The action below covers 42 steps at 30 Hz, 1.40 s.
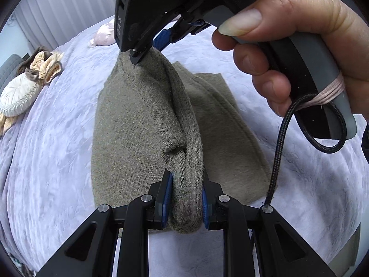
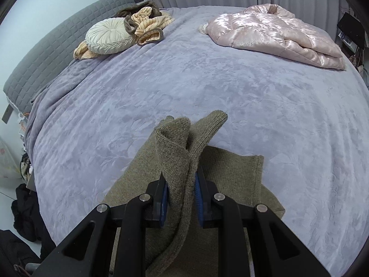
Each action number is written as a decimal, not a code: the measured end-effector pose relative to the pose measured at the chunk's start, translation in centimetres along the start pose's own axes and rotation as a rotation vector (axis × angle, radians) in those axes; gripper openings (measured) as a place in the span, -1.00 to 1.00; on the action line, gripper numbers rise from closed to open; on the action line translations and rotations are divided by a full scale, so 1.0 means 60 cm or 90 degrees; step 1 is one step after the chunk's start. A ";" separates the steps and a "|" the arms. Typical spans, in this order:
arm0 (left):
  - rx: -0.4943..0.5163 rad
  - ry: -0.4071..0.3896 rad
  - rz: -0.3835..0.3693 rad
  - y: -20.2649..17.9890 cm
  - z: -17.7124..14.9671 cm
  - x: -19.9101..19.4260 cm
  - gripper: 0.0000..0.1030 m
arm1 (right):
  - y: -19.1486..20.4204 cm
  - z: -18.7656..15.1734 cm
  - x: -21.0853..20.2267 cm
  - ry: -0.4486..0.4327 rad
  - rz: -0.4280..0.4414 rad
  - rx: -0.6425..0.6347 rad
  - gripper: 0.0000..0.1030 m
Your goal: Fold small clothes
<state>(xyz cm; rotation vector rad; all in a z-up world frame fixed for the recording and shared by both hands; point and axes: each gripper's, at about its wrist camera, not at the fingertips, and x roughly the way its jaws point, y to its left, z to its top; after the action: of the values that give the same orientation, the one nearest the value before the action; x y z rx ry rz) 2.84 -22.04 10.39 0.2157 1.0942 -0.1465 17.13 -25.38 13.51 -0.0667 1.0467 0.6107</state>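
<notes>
Both tools pinching one folded edge of olive-green knitted garment point(image 1: 138, 120): left tool point(image 1: 186, 198) near end, right tool point(image 1: 138, 57) far end, edge taut above lilac bed point(image 1: 57, 150).

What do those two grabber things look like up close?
Each has black metal arms with triangle cut-outs, silver round pins and blue pads on its fingertips: left gripper, right gripper. The right gripper's handle is grey and black, with white letters on its black body, a braided black cable and a pinkish band wrapped around it.
</notes>
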 end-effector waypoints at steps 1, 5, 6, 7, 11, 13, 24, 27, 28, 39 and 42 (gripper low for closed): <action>0.006 0.004 0.000 -0.009 0.002 0.005 -0.56 | -0.009 -0.005 -0.002 -0.005 0.000 0.003 -0.58; 0.028 0.019 0.002 -0.037 0.008 0.026 -0.56 | -0.049 -0.034 -0.001 -0.012 -0.003 0.030 -0.58; 0.036 0.021 0.004 -0.030 0.013 0.035 -0.56 | -0.060 -0.043 0.000 -0.016 0.000 0.039 -0.58; 0.044 0.025 0.006 -0.028 0.016 0.045 -0.56 | -0.070 -0.052 0.000 -0.020 0.005 0.050 -0.58; 0.062 0.041 0.019 -0.036 0.014 0.071 -0.56 | -0.107 -0.086 0.002 -0.037 0.021 0.088 -0.58; 0.070 0.045 0.025 -0.040 0.017 0.079 -0.56 | -0.124 -0.101 0.006 -0.044 0.029 0.108 -0.58; 0.114 0.028 0.072 -0.075 0.024 0.094 -0.55 | -0.195 -0.154 0.032 -0.067 0.089 0.215 -0.57; 0.106 0.030 0.070 -0.070 0.031 0.091 -0.55 | -0.196 -0.154 0.019 -0.082 0.105 0.221 -0.57; 0.105 0.036 0.071 -0.071 0.033 0.095 -0.54 | -0.195 -0.152 0.015 -0.085 0.109 0.218 -0.57; 0.080 -0.019 -0.004 -0.071 0.032 0.049 0.78 | -0.250 -0.202 -0.050 -0.105 0.074 0.302 0.13; 0.085 -0.043 -0.081 -0.054 0.006 0.012 0.78 | -0.222 -0.212 -0.113 -0.148 0.089 0.264 0.13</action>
<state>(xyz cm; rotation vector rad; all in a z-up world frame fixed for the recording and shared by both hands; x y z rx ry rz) 2.78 -25.27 9.59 0.2590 1.0312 -0.3386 11.40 -43.71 9.47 0.4342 0.9378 0.5029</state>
